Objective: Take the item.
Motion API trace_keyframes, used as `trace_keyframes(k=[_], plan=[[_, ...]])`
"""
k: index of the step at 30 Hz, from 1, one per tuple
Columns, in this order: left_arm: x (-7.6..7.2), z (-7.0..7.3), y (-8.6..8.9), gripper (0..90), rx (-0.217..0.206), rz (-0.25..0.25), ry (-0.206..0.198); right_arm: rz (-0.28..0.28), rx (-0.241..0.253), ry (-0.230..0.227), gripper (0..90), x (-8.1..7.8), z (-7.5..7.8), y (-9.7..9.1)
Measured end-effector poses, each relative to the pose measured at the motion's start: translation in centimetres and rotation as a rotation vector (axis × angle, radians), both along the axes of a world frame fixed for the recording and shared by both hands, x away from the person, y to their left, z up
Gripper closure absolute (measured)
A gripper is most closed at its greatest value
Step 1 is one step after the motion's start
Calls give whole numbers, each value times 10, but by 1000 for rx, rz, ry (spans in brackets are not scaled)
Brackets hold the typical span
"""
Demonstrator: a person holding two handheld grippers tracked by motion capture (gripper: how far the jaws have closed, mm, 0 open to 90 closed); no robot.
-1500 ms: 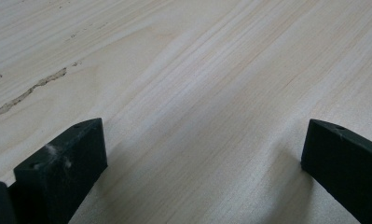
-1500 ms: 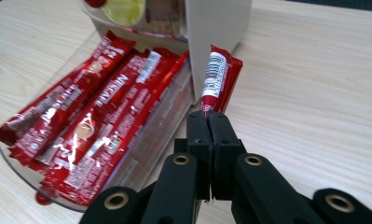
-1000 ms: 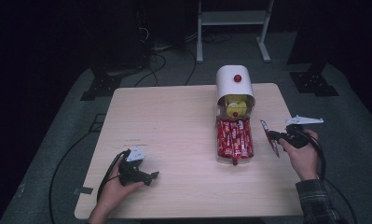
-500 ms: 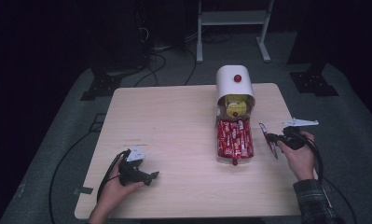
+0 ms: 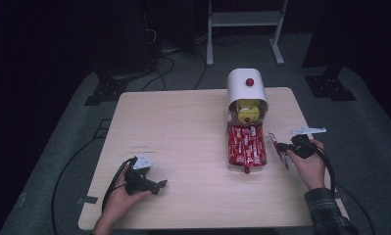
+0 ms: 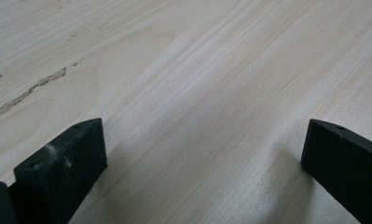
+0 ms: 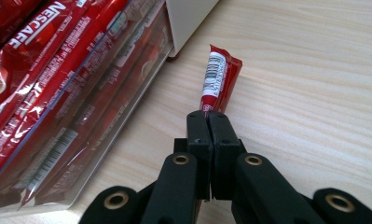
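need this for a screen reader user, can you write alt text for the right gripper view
The right tongs, jaws shut, pinch one end of a red coffee stick sachet above a pale wooden table. To the left, a clear tray packed with more red Nescafe sachets rests on the table, with a white box corner behind it.

This looks like a lab or recording studio rather than a home. A plain pale wooden table (image 5: 183,127) stands alone on grey carpet (image 5: 75,127), lit from above while everything around it falls into darkness. Black cables (image 5: 171,66) trail across the floor at the far left, dark stand feet (image 5: 330,85) rest at the far right, and the base of a white metal frame (image 5: 244,22) stands beyond the table.
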State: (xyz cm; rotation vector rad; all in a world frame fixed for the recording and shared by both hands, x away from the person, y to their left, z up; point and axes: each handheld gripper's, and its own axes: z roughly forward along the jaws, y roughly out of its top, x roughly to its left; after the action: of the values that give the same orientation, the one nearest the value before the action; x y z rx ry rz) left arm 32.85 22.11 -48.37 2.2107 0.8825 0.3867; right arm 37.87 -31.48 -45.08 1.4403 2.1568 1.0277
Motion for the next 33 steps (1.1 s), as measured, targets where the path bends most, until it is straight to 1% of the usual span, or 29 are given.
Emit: trace_keyframes(k=[9, 27, 30, 33], plan=[[0, 0, 0, 0, 0, 0, 0, 1, -16, 20, 879, 3, -5, 2], [0, 0, 0, 0, 0, 0, 0, -11, -44, 37, 864, 5, -10, 2], [0, 0, 0, 0, 0, 0, 0, -13, -43, 34, 837, 5, -11, 1], [0, 0, 0, 0, 0, 0, 0, -16, -40, 34, 774, 5, -10, 0]])
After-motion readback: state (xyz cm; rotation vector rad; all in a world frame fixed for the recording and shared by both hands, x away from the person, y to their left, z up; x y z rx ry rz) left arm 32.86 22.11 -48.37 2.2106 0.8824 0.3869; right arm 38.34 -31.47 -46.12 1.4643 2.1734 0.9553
